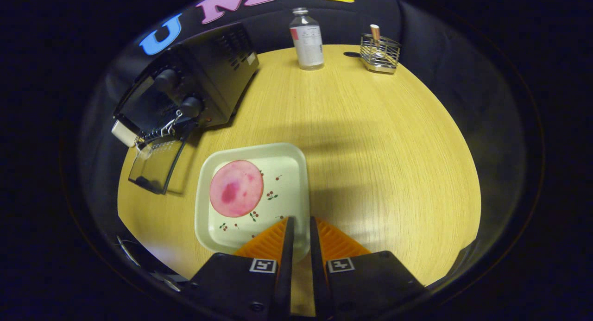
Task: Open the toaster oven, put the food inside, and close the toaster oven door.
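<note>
A round pink slice of food [236, 189] lies on a pale square plate [282, 173] with small cherry prints, just ahead of my fingers and to their left. My gripper [301, 228] has its orange-ribbed fingers [273, 240] nearly together, with the plate's near right rim in the narrow gap, so it is shut on the plate. The black toaster oven [204, 84] stands beyond the plate to the left, turned at an angle. Its glass door [155, 166] hangs open and down, and a wire rack edge [157, 133] shows at the mouth.
On the round wooden table [370, 149], a clear bottle [308, 38] with a label stands at the far side. To the bottle's right is a wire holder [380, 52] with a stick in it. Bare wood lies to the right of the plate.
</note>
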{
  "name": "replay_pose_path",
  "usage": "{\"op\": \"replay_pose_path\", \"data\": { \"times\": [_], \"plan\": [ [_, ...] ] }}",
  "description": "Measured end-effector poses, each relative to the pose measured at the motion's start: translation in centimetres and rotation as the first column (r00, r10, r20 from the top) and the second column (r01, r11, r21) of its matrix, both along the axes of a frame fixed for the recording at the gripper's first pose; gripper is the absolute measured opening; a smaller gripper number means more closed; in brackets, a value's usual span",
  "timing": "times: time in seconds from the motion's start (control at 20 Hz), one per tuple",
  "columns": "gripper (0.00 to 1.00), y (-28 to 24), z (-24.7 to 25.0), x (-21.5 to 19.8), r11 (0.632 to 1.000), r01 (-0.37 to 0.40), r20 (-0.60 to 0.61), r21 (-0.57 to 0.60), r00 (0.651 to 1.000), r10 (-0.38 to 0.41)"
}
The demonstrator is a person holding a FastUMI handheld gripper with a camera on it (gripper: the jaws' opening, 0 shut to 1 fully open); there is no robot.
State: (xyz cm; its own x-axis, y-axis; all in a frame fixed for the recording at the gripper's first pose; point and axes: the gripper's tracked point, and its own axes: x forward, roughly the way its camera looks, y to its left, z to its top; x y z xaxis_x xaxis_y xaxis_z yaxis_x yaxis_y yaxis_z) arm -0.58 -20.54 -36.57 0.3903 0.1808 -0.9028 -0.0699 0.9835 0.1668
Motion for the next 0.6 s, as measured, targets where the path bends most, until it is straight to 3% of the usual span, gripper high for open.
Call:
{"op": "replay_pose_path", "data": {
  "times": [0.25, 0.4, 0.6],
  "plan": [
    [0.09, 0.2, -0.1, 0.4, 0.997, 0.016, 0.006, 0.069, 1.0, -0.017],
    [0.07, 1.0, 0.3, -0.1, 0.983, 0.081, -0.043, 0.164, 0.996, -0.075],
    [0.07, 2.2, 0.3, -0.7, 0.936, 0.201, -0.128, 0.289, 0.977, -0.171]
  ]
}}
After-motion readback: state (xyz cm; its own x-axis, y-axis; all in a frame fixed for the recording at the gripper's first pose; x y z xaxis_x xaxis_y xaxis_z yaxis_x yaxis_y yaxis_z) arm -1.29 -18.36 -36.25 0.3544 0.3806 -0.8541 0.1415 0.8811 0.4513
